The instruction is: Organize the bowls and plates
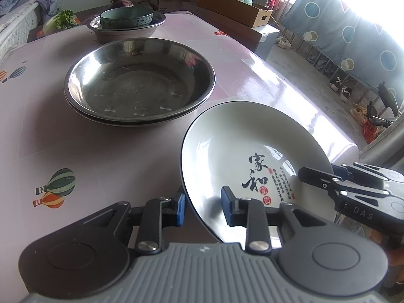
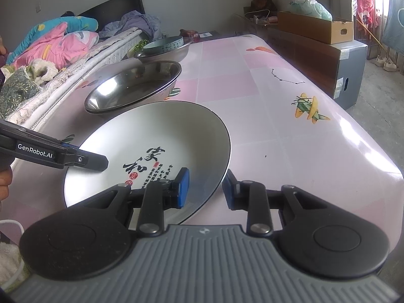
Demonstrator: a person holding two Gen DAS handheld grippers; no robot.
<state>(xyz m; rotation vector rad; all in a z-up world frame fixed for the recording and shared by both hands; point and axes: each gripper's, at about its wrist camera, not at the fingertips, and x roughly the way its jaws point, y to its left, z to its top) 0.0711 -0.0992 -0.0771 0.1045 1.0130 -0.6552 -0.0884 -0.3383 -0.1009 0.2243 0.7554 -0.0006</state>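
A white plate point(image 1: 227, 146) point(image 2: 151, 131) with black calligraphy and a dark rim hangs tilted over the near part of the pink table point(image 1: 75, 139). My left gripper point(image 1: 203, 208) is shut on its left rim, one blue pad outside and one inside. Across the plate, my right gripper point(image 2: 205, 188) is shut on the right rim the same way. Each gripper also shows in the other's view, the right gripper point(image 1: 315, 176) and the left gripper point(image 2: 101, 162). Two stacked steel basins point(image 1: 139, 83) point(image 2: 131, 85) sit just beyond the plate. Farther back, a teal bowl point(image 1: 126, 17) point(image 2: 164, 44) rests inside another steel basin point(image 1: 121, 34).
A bed with piled bedding point(image 2: 50, 43) runs along the table's left side. Cardboard boxes point(image 2: 315, 27) stand past the far right corner. The table's right edge point(image 2: 373, 146) drops to the floor. Leafy greens point(image 1: 63, 20) lie beyond the far basin.
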